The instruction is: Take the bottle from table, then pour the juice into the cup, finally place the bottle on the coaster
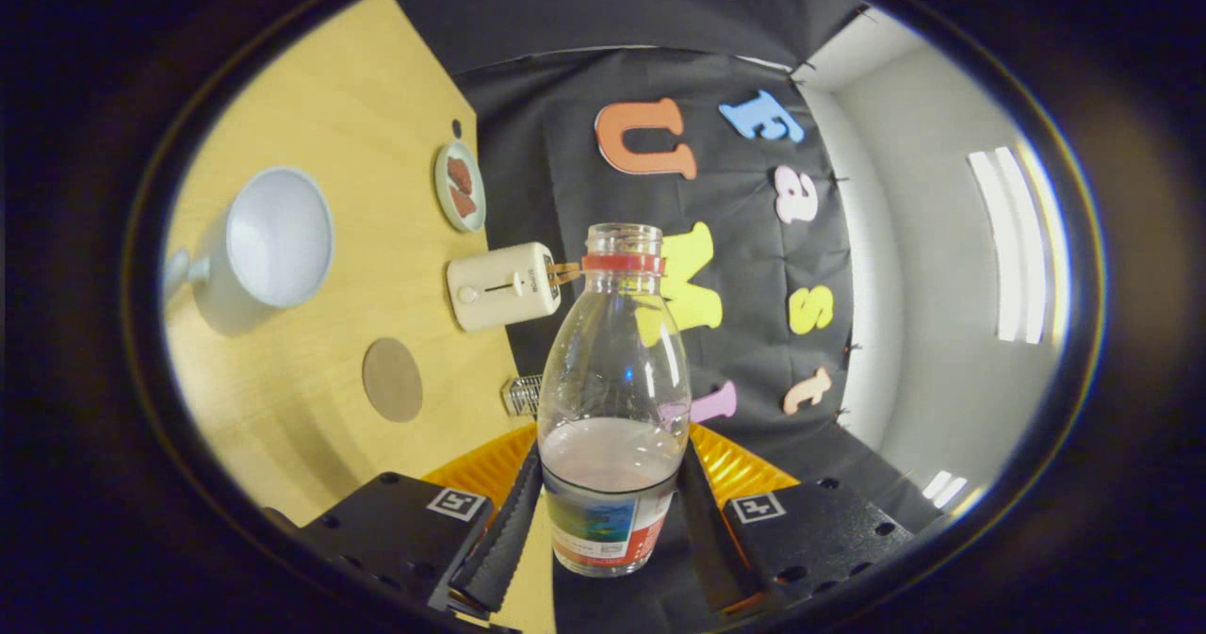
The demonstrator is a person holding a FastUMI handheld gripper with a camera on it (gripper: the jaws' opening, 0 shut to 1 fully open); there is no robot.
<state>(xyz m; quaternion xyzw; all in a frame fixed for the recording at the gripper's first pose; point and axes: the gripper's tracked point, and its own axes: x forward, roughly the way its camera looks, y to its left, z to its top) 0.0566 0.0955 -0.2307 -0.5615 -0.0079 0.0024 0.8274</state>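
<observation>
Claw [608,512]: pinching the bottle, one finger pressed on each side of its lower body at the label.
Bottle [612,398]: clear, cap off, red ring at the neck, a pale pinkish juice filling only its lower part. It stands straight along the fingers while the bench leans steeply in the view, so the whole claw seems rolled towards the cup, carrying the bottle with it.
Grip height: low on the body, which likely leaves the neck free to swing over a rim.
Cup [278,236]: white, with a handle, on the bench well off to the left of the bottle, its open mouth facing the camera; no liquid can be made out inside.
Coaster [393,380]: round brown disc lying bare on the bench between cup and claw, ready for the set-down.
Toaster [502,285]: cream, just behind the bottle's neck, slices showing at its slot.
Small plate [460,186]: beyond the toaster, holding brownish pieces.
Stage: judged mid-carry or starting to tip; pour not visibly begun.
</observation>
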